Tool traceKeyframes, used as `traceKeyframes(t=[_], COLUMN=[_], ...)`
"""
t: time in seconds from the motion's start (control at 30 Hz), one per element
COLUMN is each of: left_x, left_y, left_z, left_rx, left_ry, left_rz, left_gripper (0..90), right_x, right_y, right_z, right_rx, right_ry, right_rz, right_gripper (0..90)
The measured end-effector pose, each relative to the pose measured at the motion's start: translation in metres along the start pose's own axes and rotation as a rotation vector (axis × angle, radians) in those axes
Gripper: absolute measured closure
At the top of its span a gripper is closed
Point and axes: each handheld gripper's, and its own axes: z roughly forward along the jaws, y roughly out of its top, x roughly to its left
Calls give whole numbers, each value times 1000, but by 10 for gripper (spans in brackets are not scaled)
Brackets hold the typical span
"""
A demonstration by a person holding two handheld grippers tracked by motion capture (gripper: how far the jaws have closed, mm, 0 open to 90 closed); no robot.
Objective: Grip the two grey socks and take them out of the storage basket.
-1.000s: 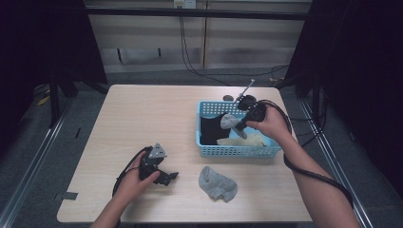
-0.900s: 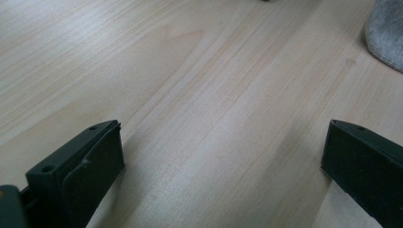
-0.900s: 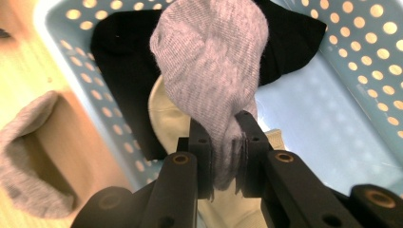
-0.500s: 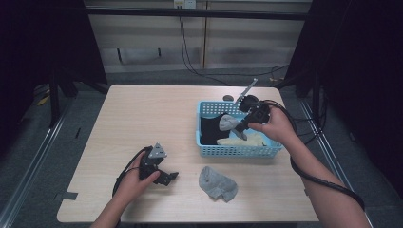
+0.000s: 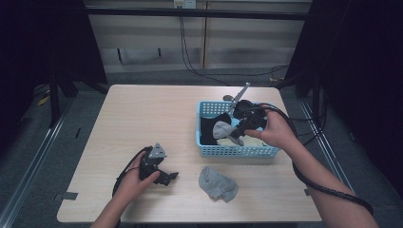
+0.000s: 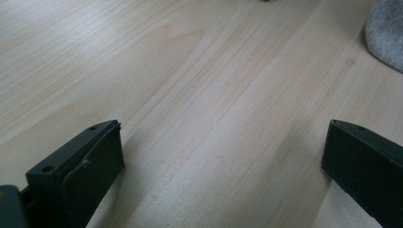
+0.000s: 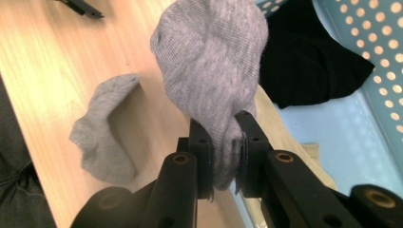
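Clamped on a grey sock (image 7: 209,71), the right gripper (image 7: 223,142) holds the bunched fabric between its two black jaws in the right gripper view; the sock bulges above the pads toward the upper middle of the frame. From the high view the same right gripper (image 5: 236,135) sits right of centre, over the light blue basket (image 5: 237,151), with the held sock (image 5: 222,130) hanging at the basket's left half. Inside the basket lie a black garment (image 7: 309,71) and a pale yellowish cloth (image 5: 254,141). A second grey sock (image 5: 217,183) lies flat on the table below the basket's front wall in the high view, just clear of it, and at the left of the right gripper view (image 7: 107,128).

Lower left of the high view, the left gripper (image 5: 164,178) rests on the tabletop in the person's left hand (image 5: 133,183), well apart from the basket. Its jaws stand wide in the left gripper view, with bare wood between them and the edge of the second sock (image 6: 387,33) at the upper right corner.

Open room runs across the whole left and upper part of the light wooden table (image 5: 142,114). The basket stands near the table's right edge. Cables (image 5: 190,52) trail over the grey floor beyond the far edge, and dark frames flank both sides.
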Motion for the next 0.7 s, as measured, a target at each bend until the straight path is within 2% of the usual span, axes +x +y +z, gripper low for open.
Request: traceKeyframes(t=[0.27, 0.7], left_x=[0, 0], left_y=[0, 0], left_z=[0, 0], left_rx=[1, 2], left_ry=[0, 0], left_rz=[3, 2], left_gripper=[0, 0], right_x=[15, 40], right_y=[4, 5], right_z=[-4, -1], right_rx=[6, 1], right_ry=[11, 36], right_rz=[-38, -90], right_gripper=[798, 796])
